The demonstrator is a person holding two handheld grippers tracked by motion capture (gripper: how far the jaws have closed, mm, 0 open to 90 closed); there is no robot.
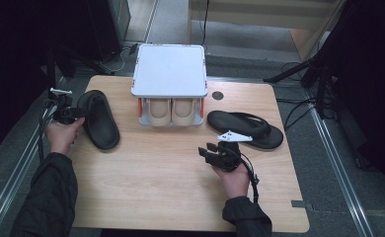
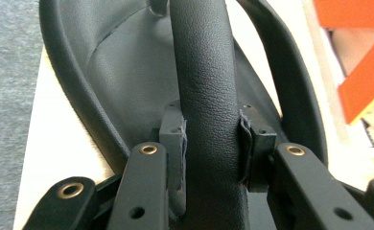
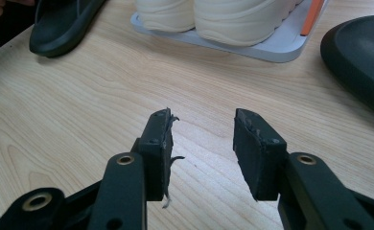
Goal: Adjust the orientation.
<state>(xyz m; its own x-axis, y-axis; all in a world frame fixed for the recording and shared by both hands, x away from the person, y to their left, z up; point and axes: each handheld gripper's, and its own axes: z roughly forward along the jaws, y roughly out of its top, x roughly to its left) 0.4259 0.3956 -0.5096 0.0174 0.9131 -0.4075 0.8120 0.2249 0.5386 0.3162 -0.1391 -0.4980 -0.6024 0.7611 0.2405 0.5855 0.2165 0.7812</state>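
Observation:
A black sandal [image 1: 100, 121] lies at the table's left. My left gripper [image 1: 76, 114] is beside it, and in the left gripper view its pads [image 2: 178, 139] press on both sides of the sandal's strap [image 2: 206, 86], so the left gripper [image 2: 211, 129] is shut on that strap. The second black sandal [image 1: 245, 128] lies at the right, with its heel [image 3: 362, 57] showing in the right gripper view. My right gripper [image 1: 206, 149] is held just in front of it; the right gripper [image 3: 202, 129] is open over bare wood with nothing between its pads.
A small white shoe rack [image 1: 170, 69] with orange sides [image 2: 357, 91] stands at the back centre, with a pair of cream shoes [image 1: 173, 112] on its lower shelf [image 3: 276, 48]. A round hole [image 1: 217, 95] sits in the tabletop [image 1: 166, 187]. Cables and black stands surround the table.

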